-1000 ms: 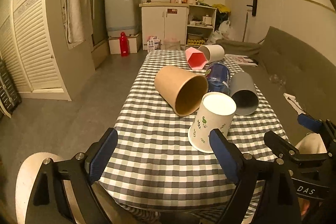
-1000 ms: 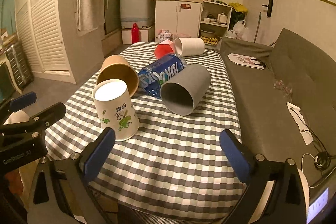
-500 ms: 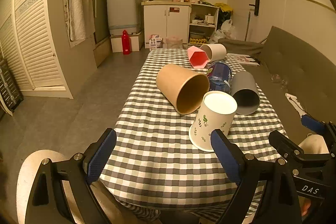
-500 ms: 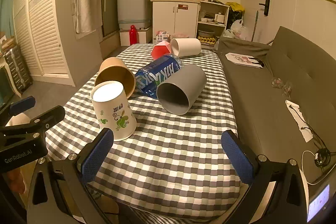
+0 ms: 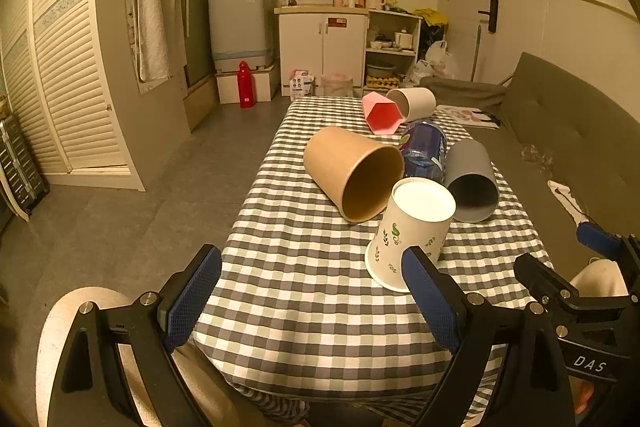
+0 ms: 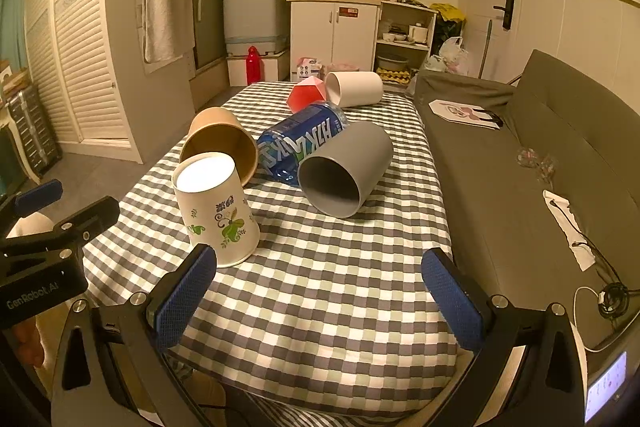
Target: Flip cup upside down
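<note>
Looks like the flip is basically done: the floral paper cup (image 5: pixel 408 231) stands rim-down near the front of the checkered worktop (image 5: pixel 304 307). Left hand-held gripper (image 5: pixel 312 291) and right hand-held gripper (image 6: pixel 316 291) both hover spread wide, holding nothing. Just behind sit a tipped brown cup (image 5: pixel 352 171), blue can (image 6: pixel 300 143) and grey cup (image 6: pixel 344 171), so I'd back out without nudging them.

Looking like a small home flat: washing machine (image 5: pixel 239 23) sitting beside kitchen cabinet (image 5: pixel 322 49), sofa (image 6: pixel 560 147) running alongside checkered desk (image 6: pixel 320 287).
</note>
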Demonstrator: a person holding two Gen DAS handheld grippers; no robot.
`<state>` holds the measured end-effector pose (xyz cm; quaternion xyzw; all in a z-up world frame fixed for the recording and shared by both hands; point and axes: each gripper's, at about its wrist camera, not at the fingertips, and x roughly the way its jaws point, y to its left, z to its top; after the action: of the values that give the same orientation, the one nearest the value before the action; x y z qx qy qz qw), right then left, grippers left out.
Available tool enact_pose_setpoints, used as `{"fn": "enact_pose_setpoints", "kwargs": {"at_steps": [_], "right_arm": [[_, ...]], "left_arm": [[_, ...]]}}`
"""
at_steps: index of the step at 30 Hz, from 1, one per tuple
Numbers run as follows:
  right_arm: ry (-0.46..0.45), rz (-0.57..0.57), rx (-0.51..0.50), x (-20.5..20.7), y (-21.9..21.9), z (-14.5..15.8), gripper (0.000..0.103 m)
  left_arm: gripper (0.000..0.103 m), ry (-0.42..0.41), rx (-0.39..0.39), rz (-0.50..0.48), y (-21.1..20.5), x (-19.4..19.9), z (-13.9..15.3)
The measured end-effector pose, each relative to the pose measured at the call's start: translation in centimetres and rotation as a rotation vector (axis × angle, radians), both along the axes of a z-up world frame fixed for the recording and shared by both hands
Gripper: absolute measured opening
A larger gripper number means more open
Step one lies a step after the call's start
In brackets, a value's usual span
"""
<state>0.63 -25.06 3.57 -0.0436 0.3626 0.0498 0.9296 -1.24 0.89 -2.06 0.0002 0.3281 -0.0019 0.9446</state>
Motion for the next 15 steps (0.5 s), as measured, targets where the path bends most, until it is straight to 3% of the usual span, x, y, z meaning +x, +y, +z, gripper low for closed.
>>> {"fn": "enact_pose_setpoints", "kwargs": {"at_steps": [15], "right_arm": [[0.004,0.000,-0.005,0.10,0.04,-0.09,0.103]], "left_arm": [[0.094,-0.001,-0.003,0.002,0.16,-0.07,0.05]]}}
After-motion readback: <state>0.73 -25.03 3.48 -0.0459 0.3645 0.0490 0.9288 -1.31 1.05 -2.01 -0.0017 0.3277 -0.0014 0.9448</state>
